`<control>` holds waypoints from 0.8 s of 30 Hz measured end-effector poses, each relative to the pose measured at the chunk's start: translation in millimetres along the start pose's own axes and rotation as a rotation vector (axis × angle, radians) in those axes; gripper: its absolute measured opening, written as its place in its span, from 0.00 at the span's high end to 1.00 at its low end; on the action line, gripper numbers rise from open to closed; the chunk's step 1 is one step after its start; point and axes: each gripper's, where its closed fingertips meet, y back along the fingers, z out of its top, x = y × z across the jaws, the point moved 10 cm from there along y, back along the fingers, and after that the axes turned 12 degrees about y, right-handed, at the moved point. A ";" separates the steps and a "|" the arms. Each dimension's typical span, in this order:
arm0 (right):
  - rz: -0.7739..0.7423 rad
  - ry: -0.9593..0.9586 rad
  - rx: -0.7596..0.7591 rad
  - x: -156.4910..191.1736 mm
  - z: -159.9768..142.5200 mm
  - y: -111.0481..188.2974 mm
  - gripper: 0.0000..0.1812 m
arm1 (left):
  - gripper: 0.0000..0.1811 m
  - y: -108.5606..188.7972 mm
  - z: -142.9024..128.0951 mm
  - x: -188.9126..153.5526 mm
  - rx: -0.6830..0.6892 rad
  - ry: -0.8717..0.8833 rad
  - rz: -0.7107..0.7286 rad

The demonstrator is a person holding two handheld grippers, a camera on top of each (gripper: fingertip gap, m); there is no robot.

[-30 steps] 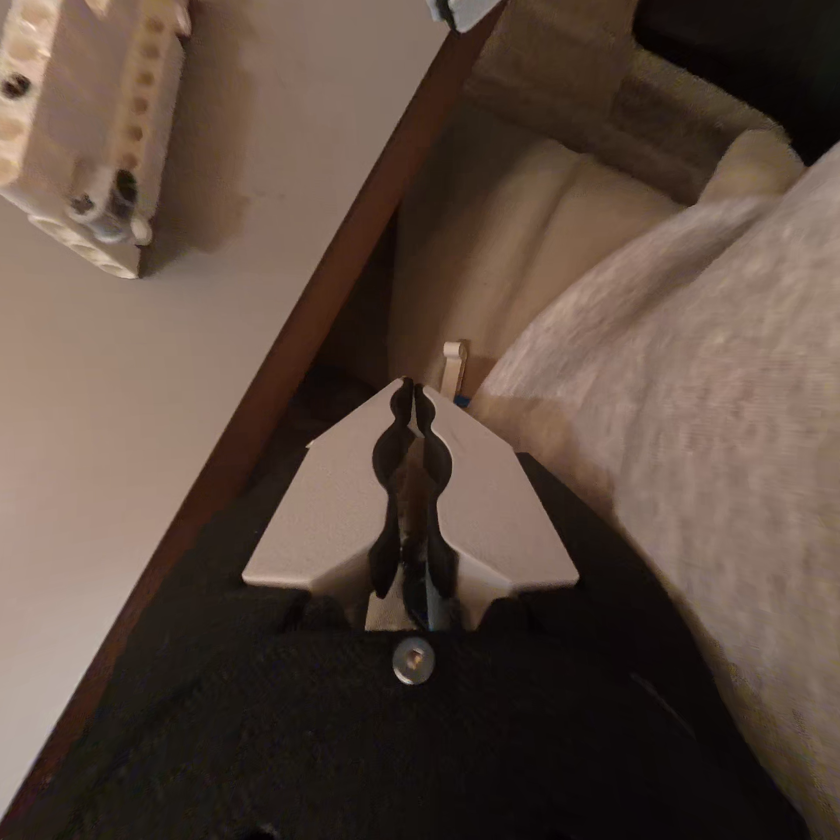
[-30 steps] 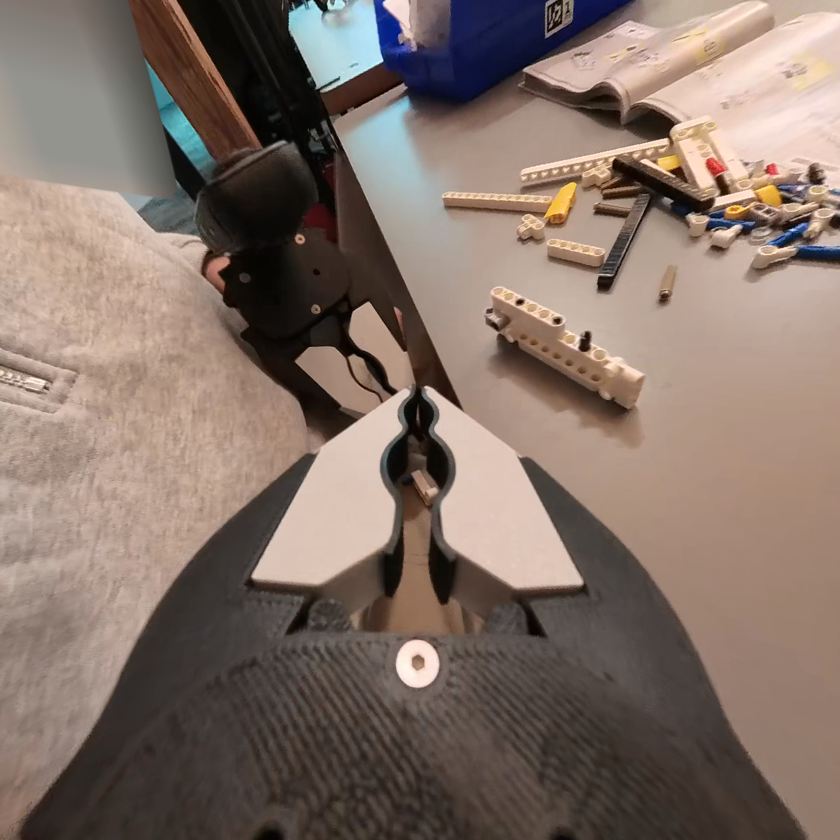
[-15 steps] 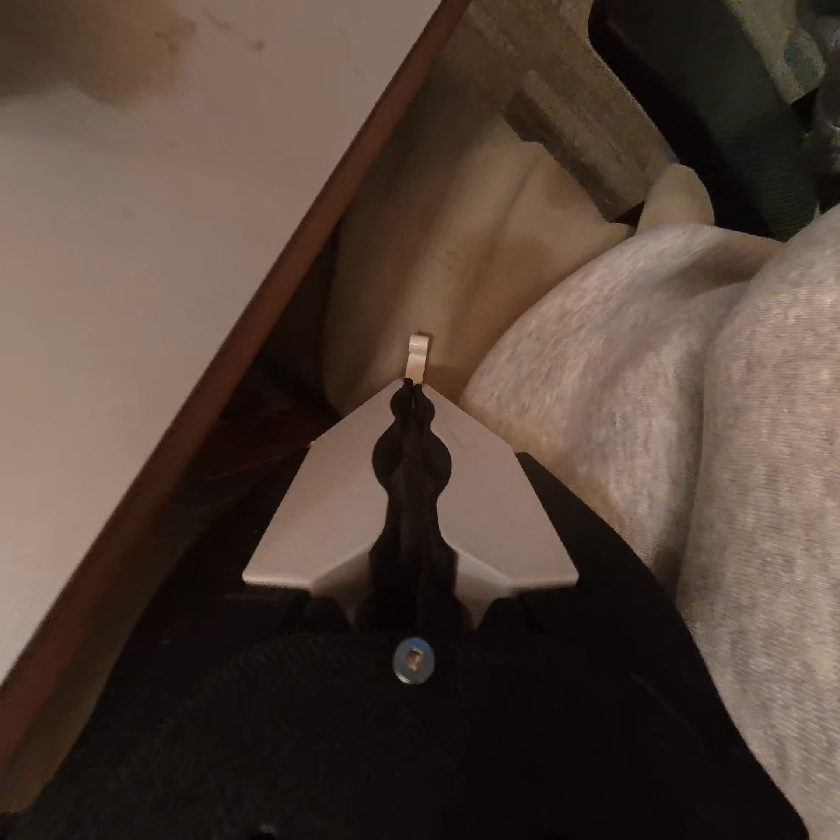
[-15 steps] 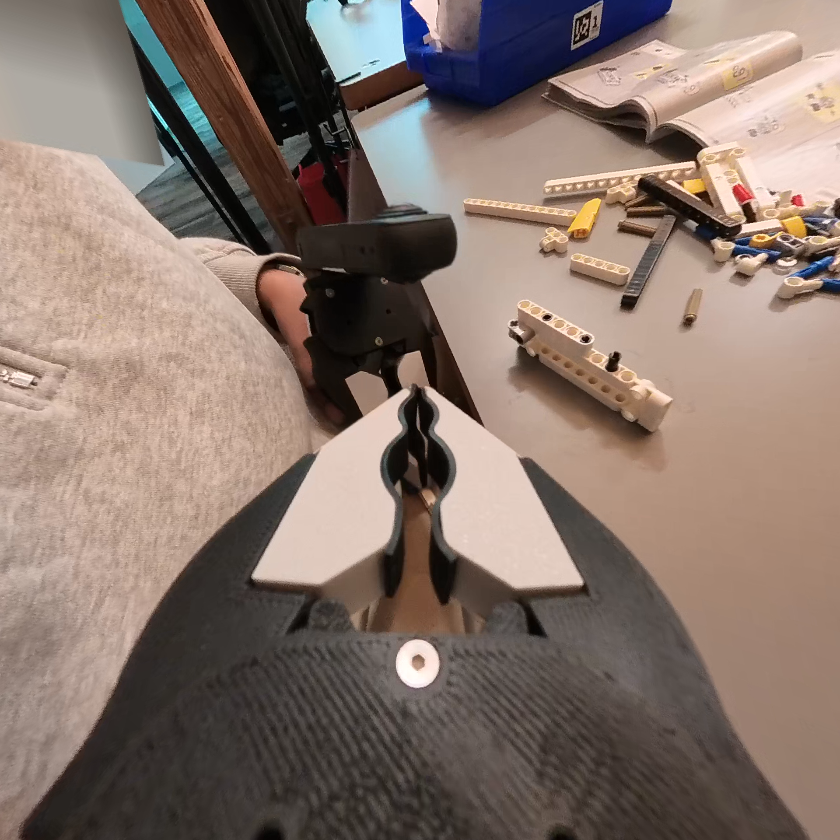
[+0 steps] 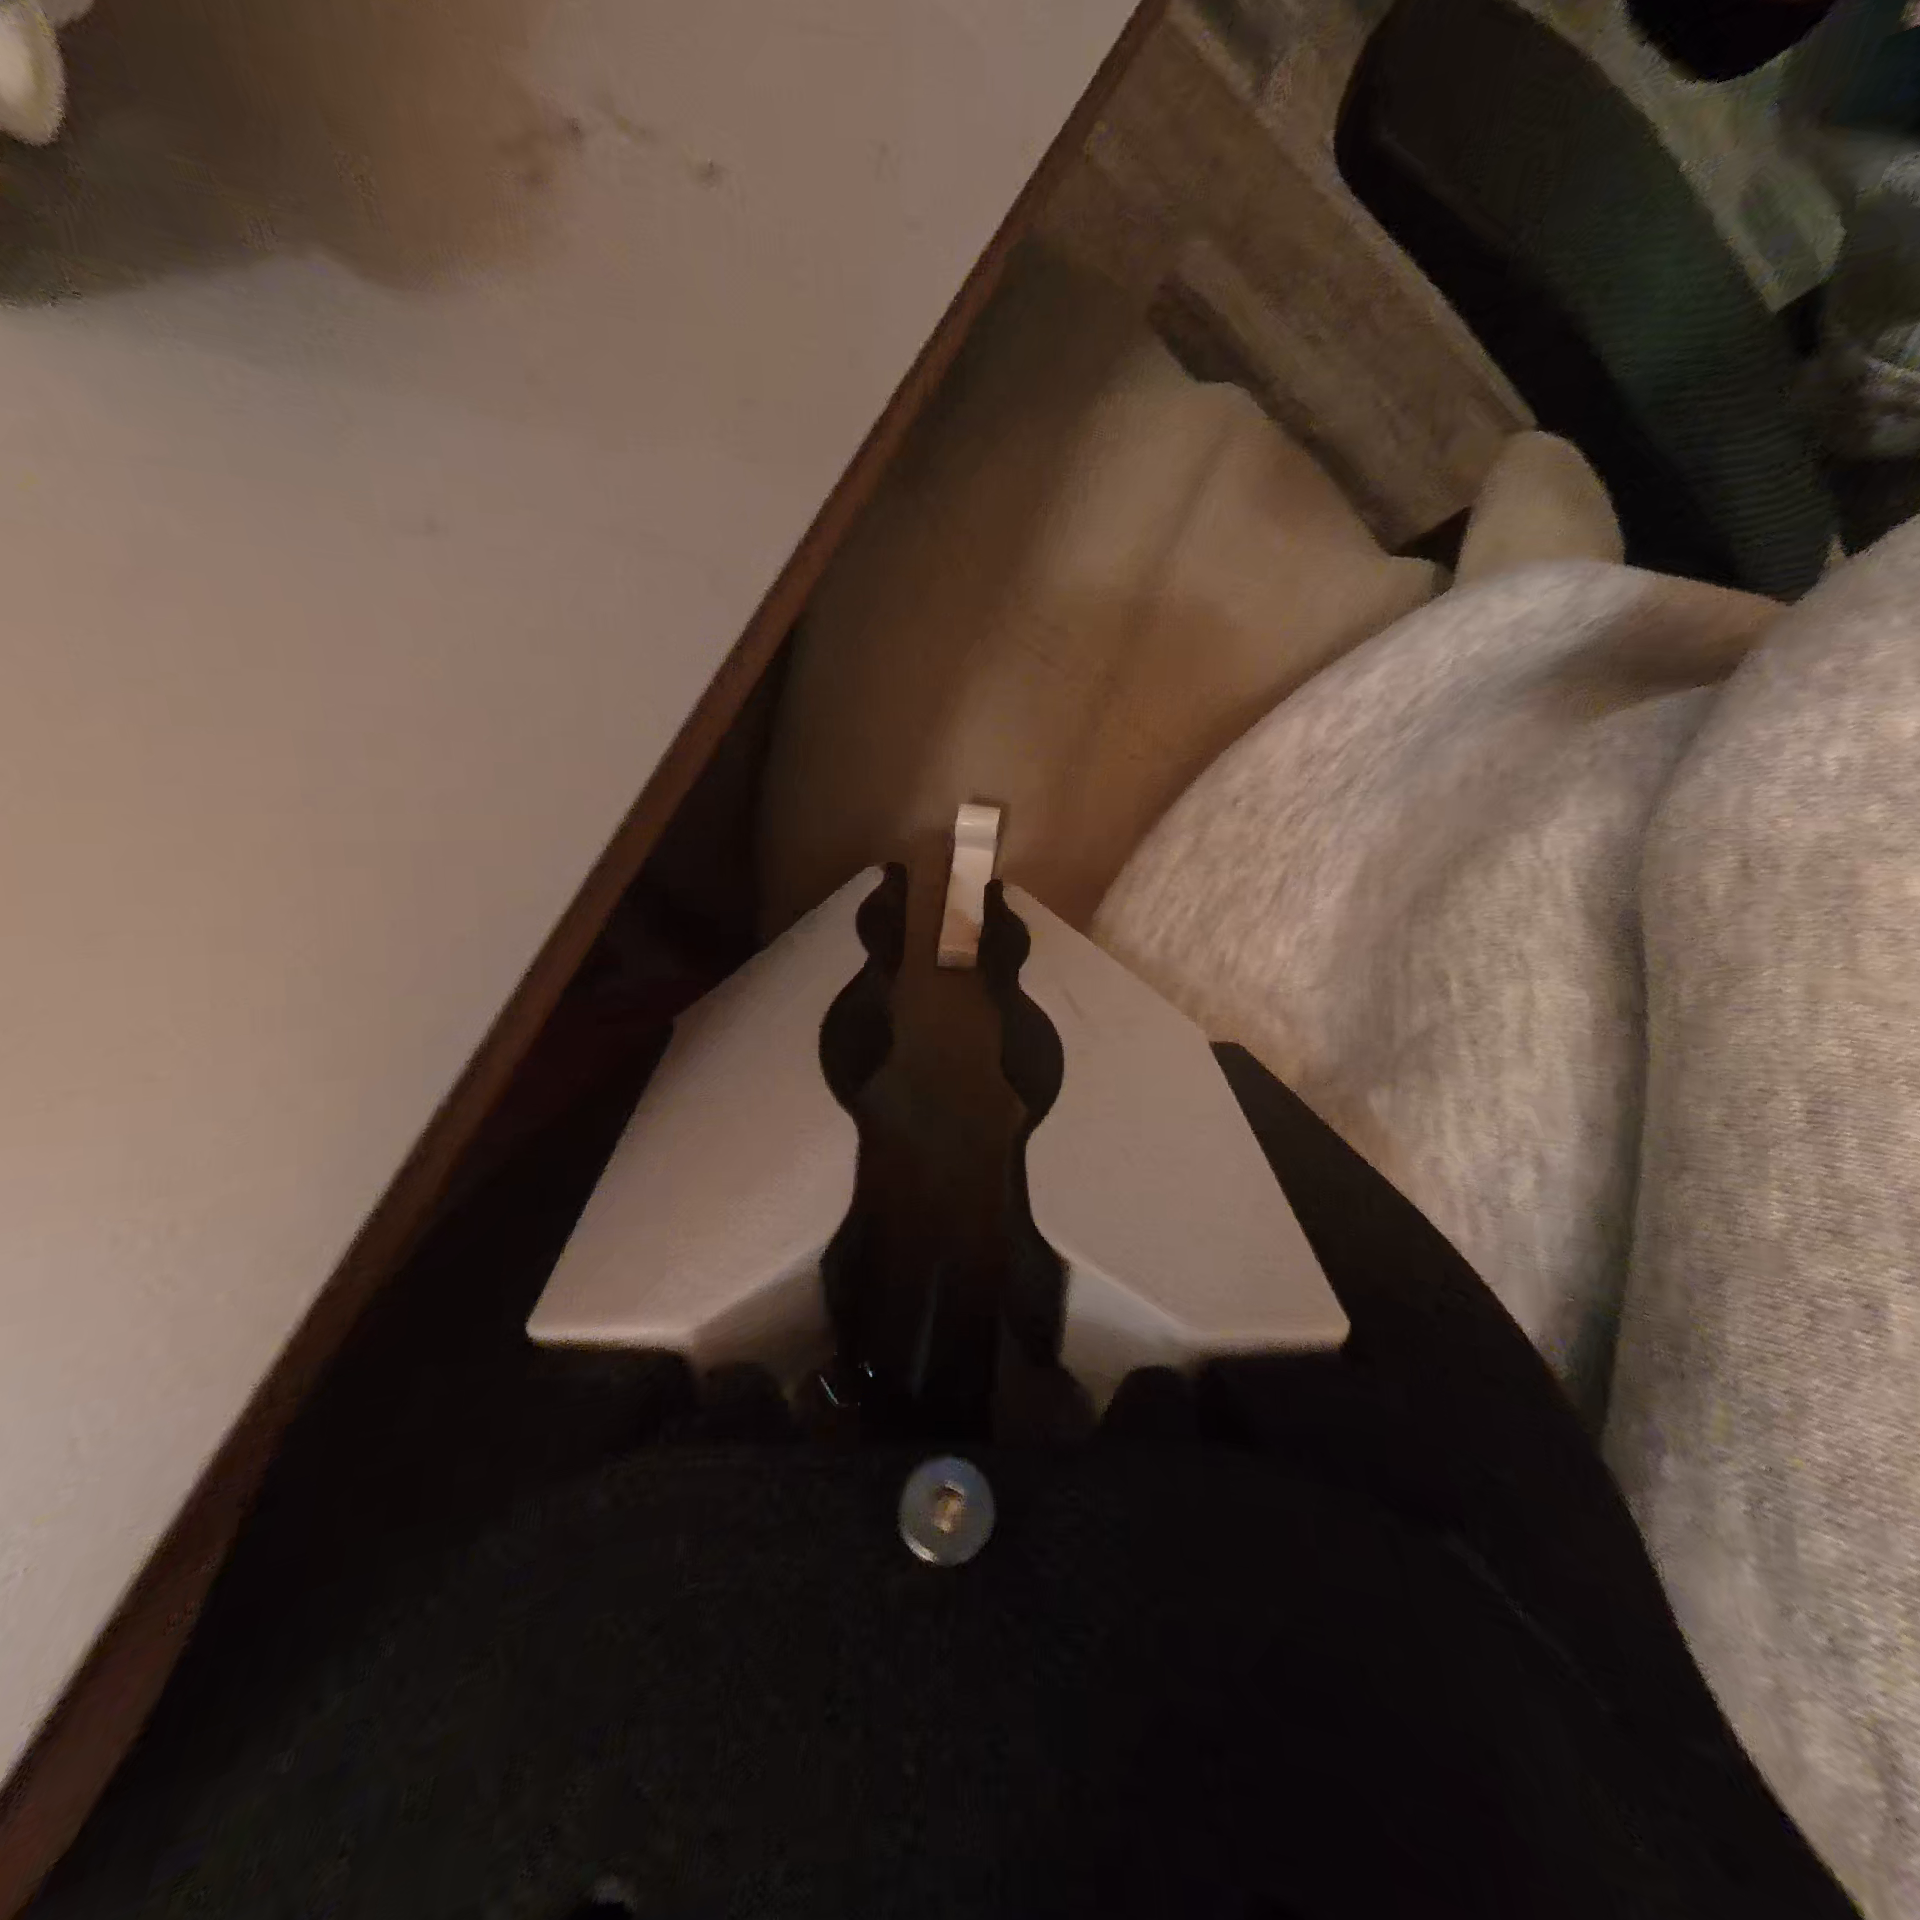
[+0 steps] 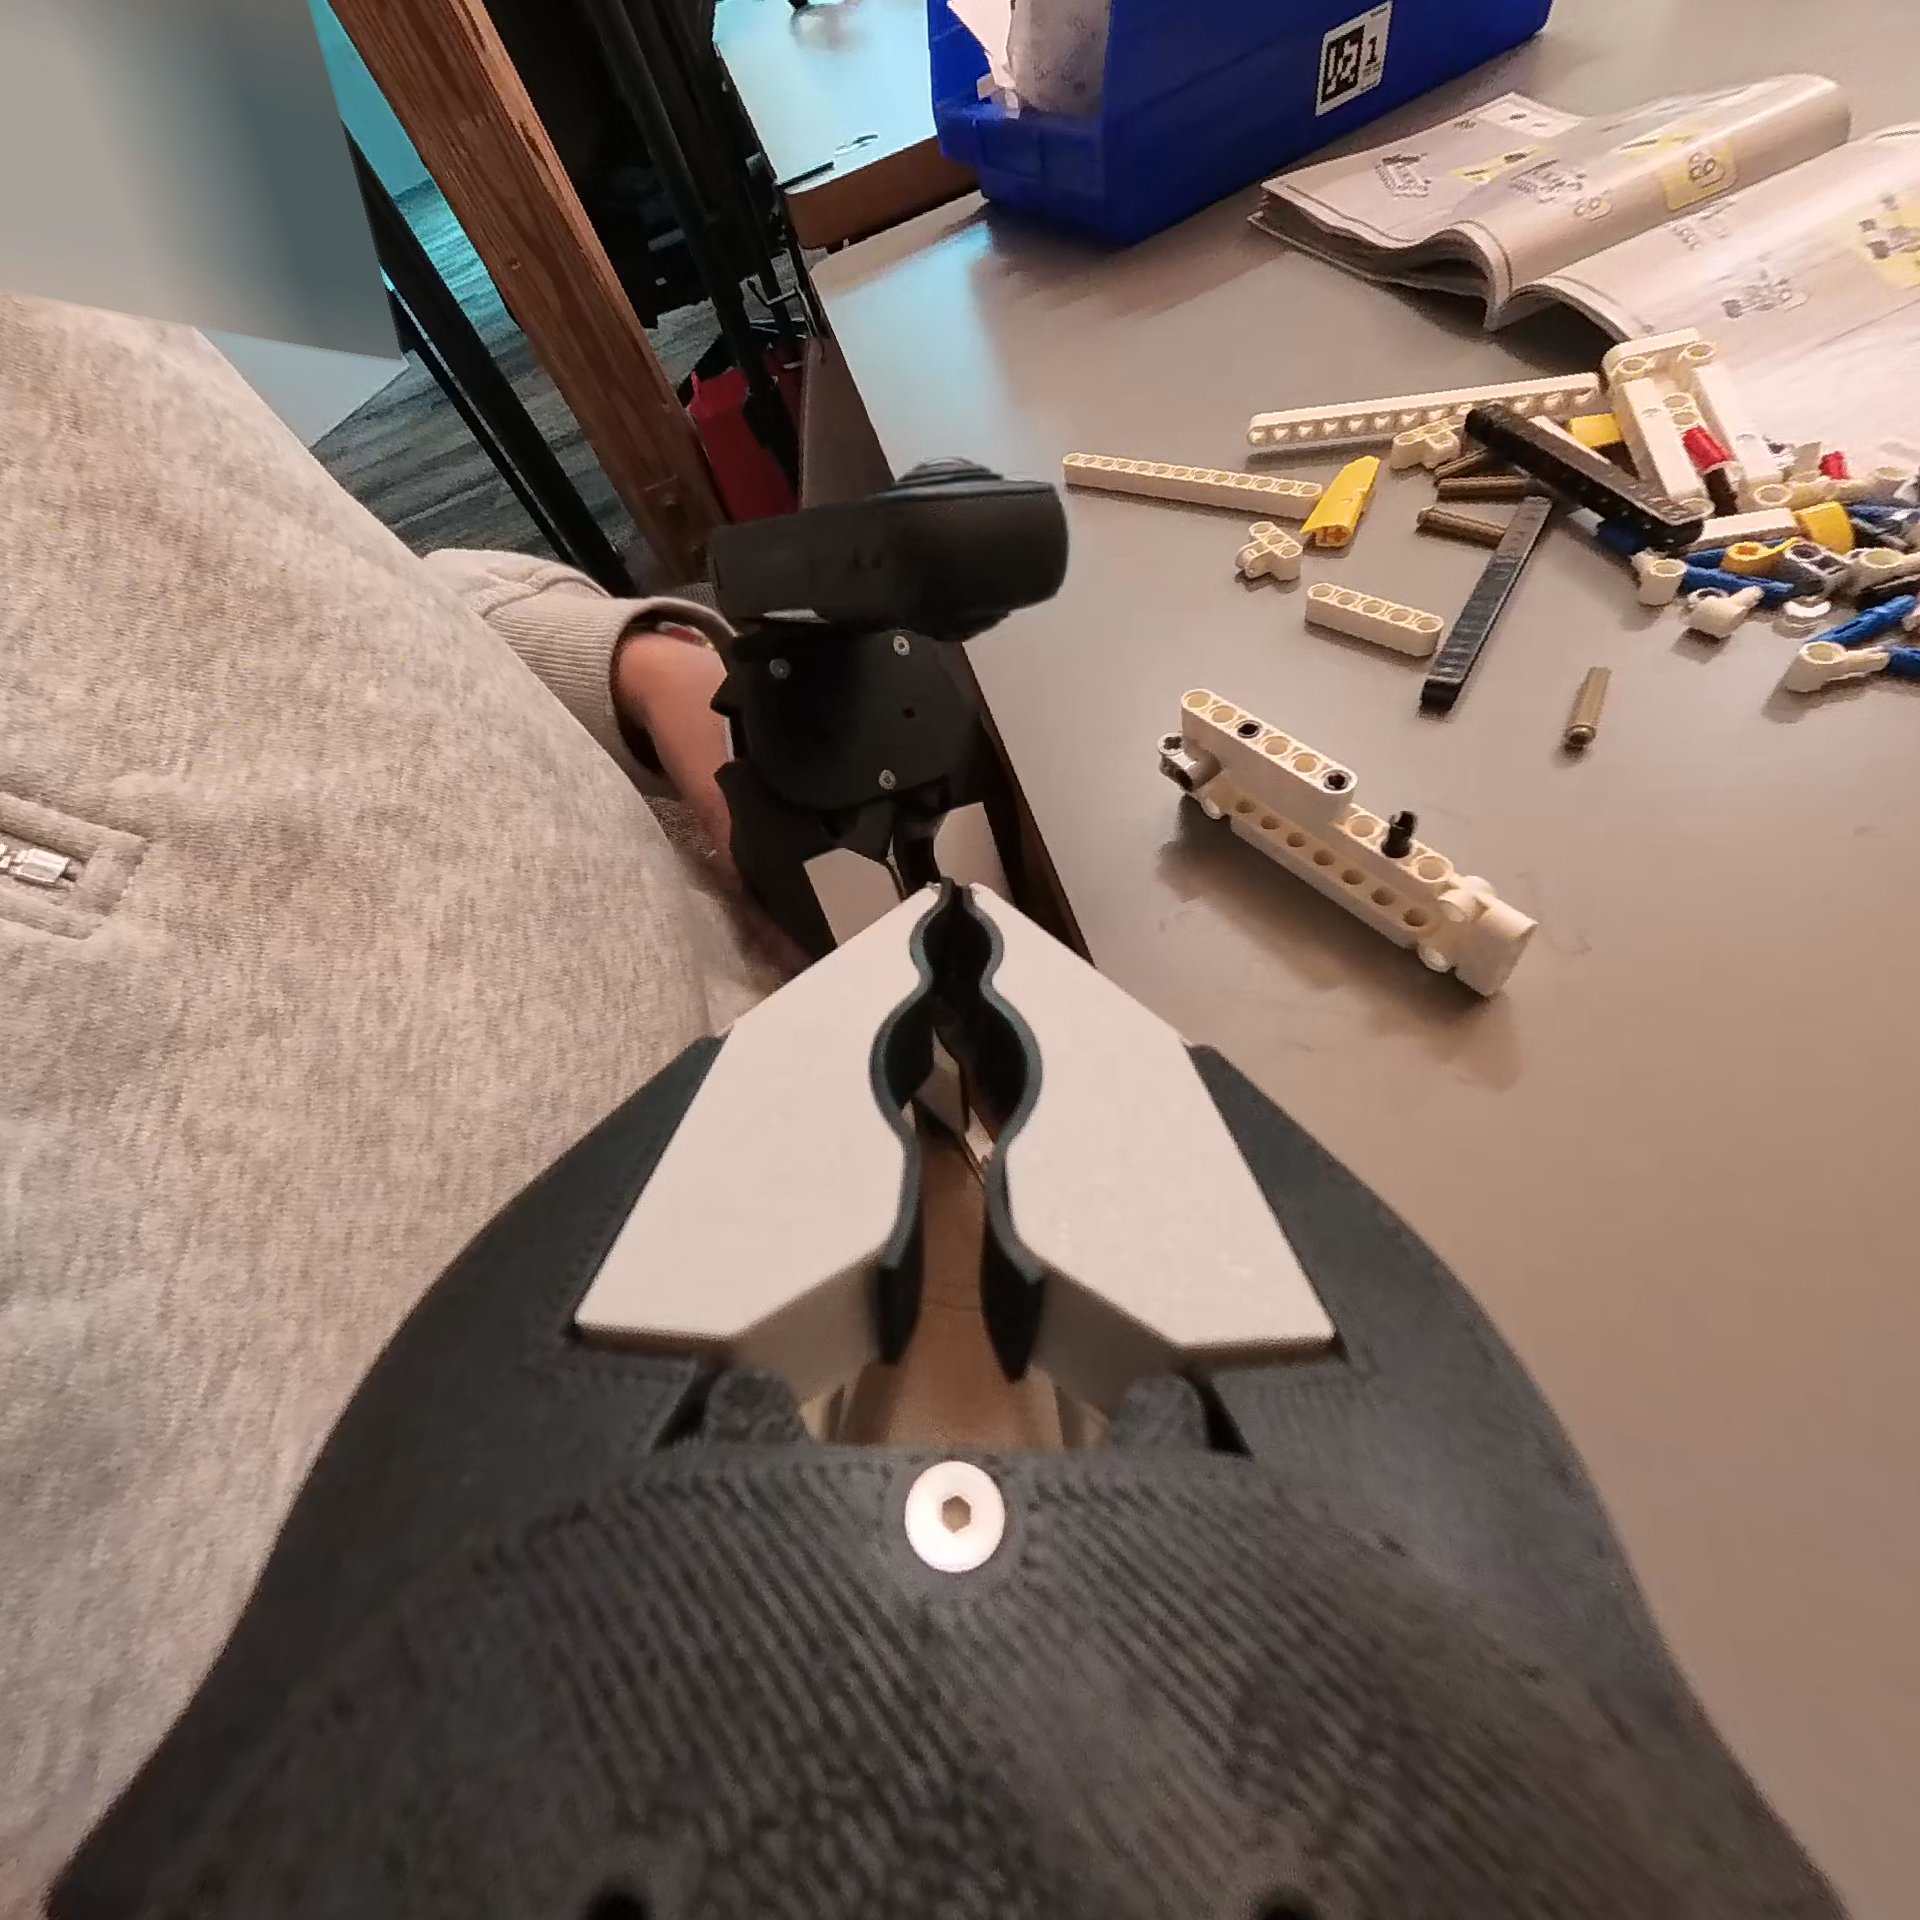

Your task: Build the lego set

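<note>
My left gripper (image 5: 943, 904) hangs below the table edge, over a person's lap. Its jaws are slightly apart. A small white lego piece (image 5: 971, 894) stands between the fingertips, against the right one. In the right wrist view the left gripper's black body (image 6: 852, 727) points down beside the table edge. My right gripper (image 6: 951, 896) is shut and empty, just in front of it, off the table. A white beam assembly (image 6: 1351, 831) with a black pin lies on the grey table (image 6: 1455, 1299).
A pile of loose white, black, yellow and blue pieces (image 6: 1662, 499) lies at the far right. An open instruction booklet (image 6: 1610, 208) and a blue bin (image 6: 1195, 104) lie behind it. A person's grey sweatshirt (image 6: 260, 831) fills the left. A wooden post (image 6: 520, 260) stands behind. Tip to tip, the grippers are about 12 cm apart.
The left gripper's jaws have parted from shut, and the white piece now sits between the fingertips. In the right wrist view the left gripper has come nearer.
</note>
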 end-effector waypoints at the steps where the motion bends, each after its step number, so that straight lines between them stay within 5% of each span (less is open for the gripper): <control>1: 0.000 0.001 0.005 0.5 0.8 0.1 1.00 | 0.93 -1.2 -0.7 -0.7 0.009 -0.006 0.015; 4: -0.016 0.036 0.017 3.0 5.7 1.8 1.00 | 1.00 -5.0 -2.3 -2.9 0.049 0.005 -0.005; 8: -0.029 0.054 0.025 3.3 8.4 3.8 1.00 | 1.00 -7.8 -2.3 -2.1 0.076 0.021 -0.023; 15: -0.030 0.084 0.028 9.0 16.6 4.5 1.00 | 0.99 -11.1 -0.3 -11.9 0.085 -0.126 0.160; 18: -0.036 0.097 0.042 9.5 16.1 4.6 1.00 | 0.92 -7.3 5.0 -6.5 0.038 -0.067 0.131; 21: -0.048 0.103 0.059 7.9 15.2 7.1 1.00 | 0.98 -4.3 11.5 -9.3 0.033 -0.057 0.059; 24: -0.073 0.117 0.051 5.9 19.0 13.5 1.00 | 0.94 -12.2 10.4 -10.8 0.103 -0.131 0.123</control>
